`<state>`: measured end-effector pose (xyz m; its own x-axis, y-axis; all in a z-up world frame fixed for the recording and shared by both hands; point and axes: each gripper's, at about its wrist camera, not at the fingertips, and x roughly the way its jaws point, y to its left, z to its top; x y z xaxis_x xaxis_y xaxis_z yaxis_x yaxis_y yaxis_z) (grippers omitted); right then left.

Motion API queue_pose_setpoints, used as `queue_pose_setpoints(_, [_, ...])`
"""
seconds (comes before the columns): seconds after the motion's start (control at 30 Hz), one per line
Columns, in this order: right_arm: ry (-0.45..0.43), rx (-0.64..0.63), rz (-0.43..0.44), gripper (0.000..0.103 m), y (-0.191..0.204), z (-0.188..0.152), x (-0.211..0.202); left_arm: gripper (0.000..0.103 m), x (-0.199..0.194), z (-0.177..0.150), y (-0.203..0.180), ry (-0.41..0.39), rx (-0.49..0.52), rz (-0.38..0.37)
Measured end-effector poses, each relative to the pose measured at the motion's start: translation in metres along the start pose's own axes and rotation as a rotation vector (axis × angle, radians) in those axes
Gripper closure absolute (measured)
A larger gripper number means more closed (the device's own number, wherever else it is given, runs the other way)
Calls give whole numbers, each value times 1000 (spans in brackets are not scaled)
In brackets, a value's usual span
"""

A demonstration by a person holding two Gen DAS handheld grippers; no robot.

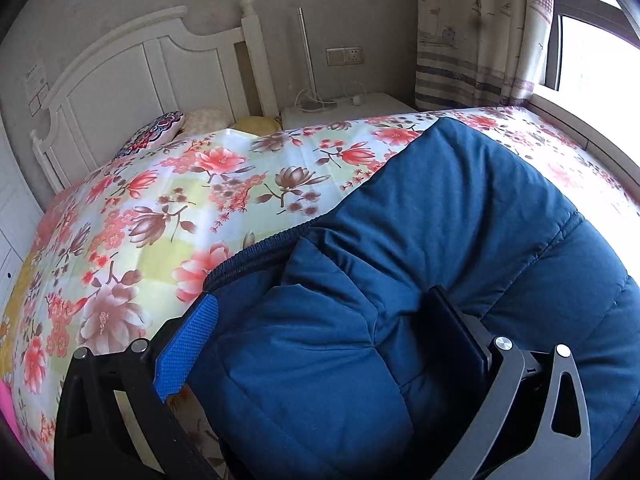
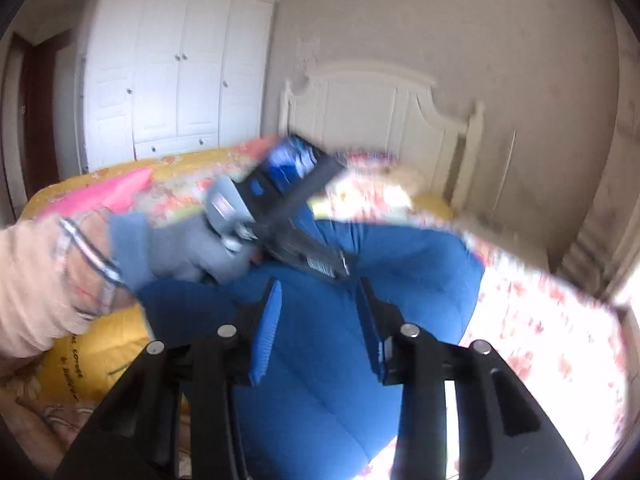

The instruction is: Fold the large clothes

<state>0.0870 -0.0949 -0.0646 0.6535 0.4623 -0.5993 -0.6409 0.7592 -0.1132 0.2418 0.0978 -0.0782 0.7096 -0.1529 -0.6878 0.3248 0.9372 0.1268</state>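
A: Where the blue padded jacket (image 1: 460,240) lies bunched on the flowered bedsheet (image 1: 192,184), which gripper has it?

B: The left gripper (image 1: 324,332). Its two fingers stand wide apart with a thick fold of the jacket filling the gap; the blue ribbed pad (image 1: 188,344) and the dark finger opposite both press into the padding. It is clamped on the jacket.

A: And the right gripper (image 2: 320,328)?

B: It hangs above the jacket (image 2: 320,380), jaws partly apart. Nothing sits between the pads; the cloth lies below them. That view is blurred, so whether the fingertips touch the cloth cannot be told.

A: What stands in the way?

B: In the right wrist view, the left gripper's body (image 2: 280,208) and the person's gloved hand (image 2: 176,248) cross the frame just beyond the right fingers. A pale sleeve (image 2: 32,280) enters from the left edge.

A: Count the surroundings.

B: One white headboard (image 1: 120,80), one patterned pillow (image 1: 156,132) against it, one bedside table (image 1: 352,108) carrying a thin lamp (image 1: 308,60) and a cable. One wall socket plate (image 1: 344,56), one curtain (image 1: 480,32), one window (image 1: 588,40). One white wardrobe (image 2: 176,72), doors closed. A pink cloth (image 2: 124,192) and a yellow quilt (image 2: 96,356) lie at the bed's near edge.
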Motion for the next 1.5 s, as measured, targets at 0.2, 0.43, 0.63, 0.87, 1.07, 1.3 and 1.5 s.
queue_pose_setpoints(0.2, [-39, -81, -37, 69, 28, 9, 3, 4, 5, -4, 7, 6, -28, -22])
queue_pose_setpoints(0.43, [-44, -309, -80, 80, 107, 10, 37, 4, 1, -6, 7, 2, -18, -8])
queue_pose_setpoints(0.63, [-39, -291, -64, 80, 106, 9, 38, 4, -48, 16, -15, 2, 81, 252])
queue_pose_setpoints(0.87, [-57, -348, -53, 80, 124, 2, 19, 4, -41, -6, -50, 15, 129, 125])
queue_pose_setpoints(1.07, [-141, -238, 45, 74, 65, 13, -41, 4, -38, -21, -11, -12, -74, 83])
queue_pose_setpoints(1.3, [-124, 205, -112, 73, -107, 73, 8, 4, -41, -19, -22, -29, -43, 154])
queue_pose_setpoints(1.5, [126, 264, -63, 74, -139, 89, 132, 4, -43, -21, -22, -33, -52, 160])
